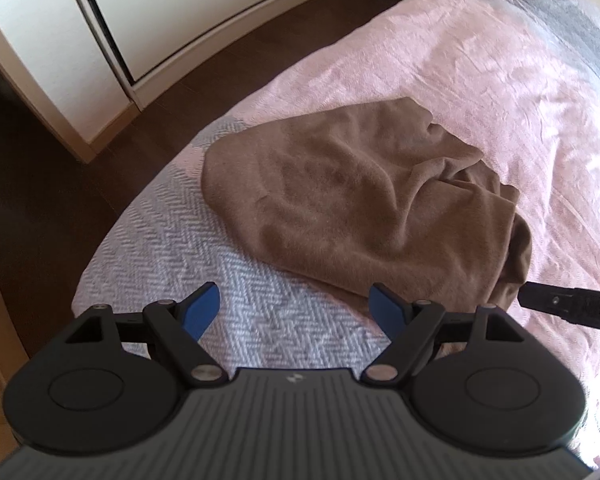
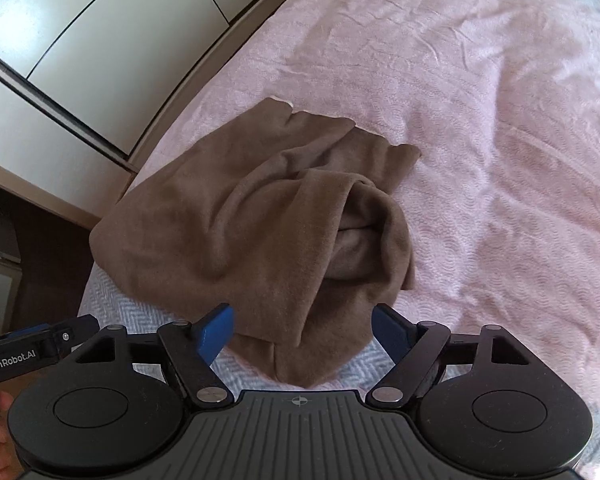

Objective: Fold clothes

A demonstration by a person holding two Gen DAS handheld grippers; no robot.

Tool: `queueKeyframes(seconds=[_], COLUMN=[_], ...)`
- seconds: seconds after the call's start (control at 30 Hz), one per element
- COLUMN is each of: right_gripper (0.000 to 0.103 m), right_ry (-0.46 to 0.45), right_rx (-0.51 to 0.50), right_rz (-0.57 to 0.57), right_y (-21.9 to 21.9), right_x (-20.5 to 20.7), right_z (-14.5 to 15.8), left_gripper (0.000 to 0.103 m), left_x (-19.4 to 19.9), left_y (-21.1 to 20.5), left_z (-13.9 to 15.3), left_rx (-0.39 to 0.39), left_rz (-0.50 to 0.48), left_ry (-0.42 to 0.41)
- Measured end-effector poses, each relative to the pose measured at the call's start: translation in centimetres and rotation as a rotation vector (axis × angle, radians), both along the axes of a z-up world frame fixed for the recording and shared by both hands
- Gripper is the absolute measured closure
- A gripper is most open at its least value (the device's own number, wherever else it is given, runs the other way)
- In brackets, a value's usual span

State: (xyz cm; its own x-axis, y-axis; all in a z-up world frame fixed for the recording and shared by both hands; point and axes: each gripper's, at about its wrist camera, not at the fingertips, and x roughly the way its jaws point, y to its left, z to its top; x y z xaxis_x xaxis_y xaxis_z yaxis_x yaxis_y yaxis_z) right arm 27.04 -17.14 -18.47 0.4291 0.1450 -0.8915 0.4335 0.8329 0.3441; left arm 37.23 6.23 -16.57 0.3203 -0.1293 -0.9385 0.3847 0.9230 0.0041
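Garment crumpled on bed, both grippers empty.
Brown sweater [image 1: 360, 200] lies bunched on the pink bedspread [image 1: 500, 80], near the bed corner beside the white wardrobe [image 1: 160, 12]. Left gripper [image 1: 294, 312] and right gripper [image 2: 302, 334] hover at its near edge, jaws spread wide, holding nothing.

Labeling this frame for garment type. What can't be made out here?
- Brown garment: type and sleeves unclear in both wrist views; it lies bunched, its own folds hide them.
- Its near edge: right wrist view, behind the open right gripper.
- Bed: cut off by the frame edge.
- Left gripper, open: whether it touches cloth is unclear.
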Motion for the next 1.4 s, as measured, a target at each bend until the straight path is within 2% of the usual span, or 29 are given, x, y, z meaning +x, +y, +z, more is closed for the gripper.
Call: queueKeyframes(seconds=[0.03,0.1,0.27,0.4,0.43,0.5,0.57,0.77,0.97,1.2,1.4], right_gripper=[0.032,0.039,0.04,0.064,0.078,0.094,0.098,0.101,0.102,0.102,0.102], right_ry=[-0.01,-0.009,0.004,0.041,0.037,0.024,-0.029,-0.291,-0.567,-0.799,-0.953], right_rx=[0.002,0.006,0.032,0.056,0.069,0.093,0.093,0.11,0.016,-0.098,-0.253], right_rz=[-0.002,-0.008,-0.047,-0.049,-0.05,-0.053,-0.047,-0.101,-0.18,-0.251,-0.312], right_y=[0.0,-0.1,-0.6,-0.8,-0.9,-0.9,-1.0,-2.9,-4.7,-6.0,-7.0], right_x=[0.2,0.8,2.1,3.0,3.0,3.0,2.5,0.2,-4.9,-14.7,-25.1], right_z=[-0.4,-1.4,-4.0,-6.3,-6.5,-6.8,-5.8,0.3,8.9,18.2,26.4], left_gripper=[0.024,0.026,0.026,0.026,0.026,0.026,0.026,0.027,0.027,0.027,0.027], left_x=[0.5,1.3,3.1,4.2,4.3,4.5,4.5,4.2,2.2,-3.9,-11.7], left_y=[-0.1,-0.5,-1.4,-2.0,-2.1,-2.3,-2.4,-2.4,-2.6,-4.9,-8.6], left_z=[-0.5,-1.3,-3.1,-4.0,-4.0,-3.9,-3.6,-0.2,4.8,10.1,13.3], left_rx=[0.001,0.001,0.008,0.008,0.007,0.006,0.003,-0.034,-0.091,-0.167,-0.247], left_rz=[-0.007,-0.02,-0.047,-0.053,-0.055,-0.061,-0.065,-0.054,-0.067,-0.165,-0.291], left_ry=[0.008,0.023,0.041,0.051,0.052,0.052,0.044,-0.024,-0.13,-0.218,-0.246])
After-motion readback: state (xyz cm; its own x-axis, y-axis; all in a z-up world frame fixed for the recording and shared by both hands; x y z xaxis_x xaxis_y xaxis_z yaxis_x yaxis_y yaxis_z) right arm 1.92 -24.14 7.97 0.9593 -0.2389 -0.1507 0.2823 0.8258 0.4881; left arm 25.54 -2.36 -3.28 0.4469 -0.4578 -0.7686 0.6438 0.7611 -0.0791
